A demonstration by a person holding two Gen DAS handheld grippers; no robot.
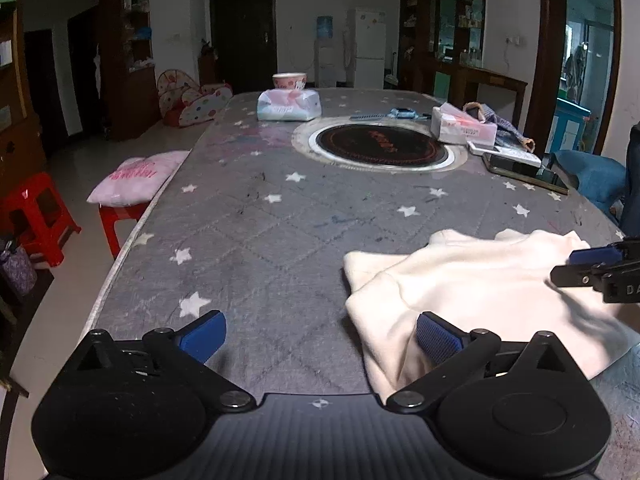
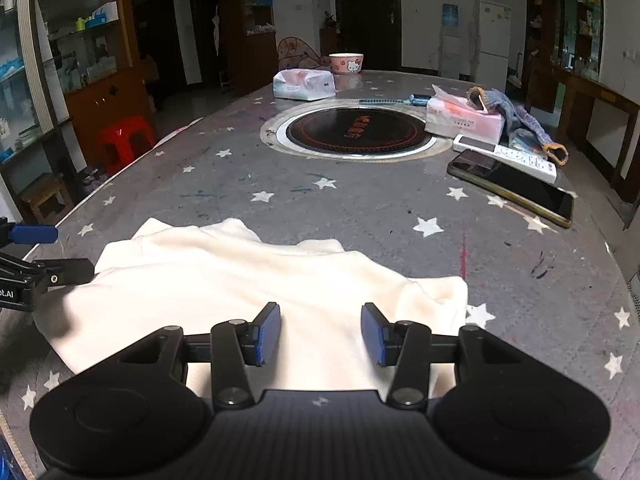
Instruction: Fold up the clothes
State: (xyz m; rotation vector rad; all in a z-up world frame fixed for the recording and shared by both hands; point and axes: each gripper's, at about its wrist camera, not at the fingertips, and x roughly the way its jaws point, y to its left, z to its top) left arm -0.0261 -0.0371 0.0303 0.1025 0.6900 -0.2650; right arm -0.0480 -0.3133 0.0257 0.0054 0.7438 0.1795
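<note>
A grey star-patterned counter (image 2: 360,208) carries a cream garment (image 2: 248,280), folded and lying flat at its near edge. The right tongs (image 2: 320,334) hover over the cloth with jaws apart. The left tongs (image 1: 320,338) are spread wide, one blue finger (image 1: 434,336) over the garment's left edge.

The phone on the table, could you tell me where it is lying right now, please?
In the right wrist view, the phone lies flat on the right side of the table, just in front of the white remote and beyond the cream garment.
</note>
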